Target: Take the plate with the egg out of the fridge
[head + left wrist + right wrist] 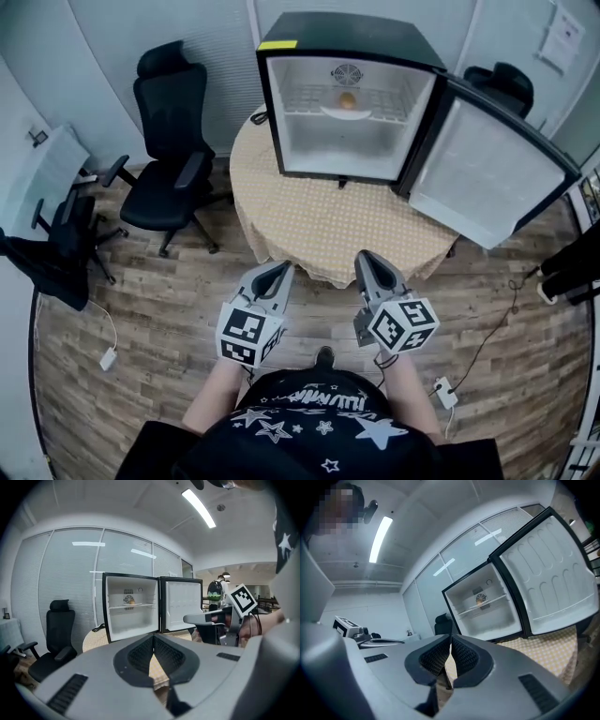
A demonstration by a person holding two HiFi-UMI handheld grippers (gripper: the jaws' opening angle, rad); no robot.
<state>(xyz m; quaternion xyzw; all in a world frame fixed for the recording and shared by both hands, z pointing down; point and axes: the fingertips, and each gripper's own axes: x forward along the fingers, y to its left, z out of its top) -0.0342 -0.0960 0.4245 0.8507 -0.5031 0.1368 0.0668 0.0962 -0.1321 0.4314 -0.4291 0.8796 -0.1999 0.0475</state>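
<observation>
Grey left gripper [278, 269] seen shut, right gripper [366, 258] shut beside it, both empty, lower centre, round egg [347, 100] on white plate [330, 112], wire fridge shelf [300, 101], upper centre.

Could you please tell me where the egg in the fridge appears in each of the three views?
Head view: egg at top centre, inside the fridge.
Left gripper view: egg left of centre.
Right gripper view: egg right of centre.
Shared landmark: the open fridge door, right of the egg in all views.
</observation>
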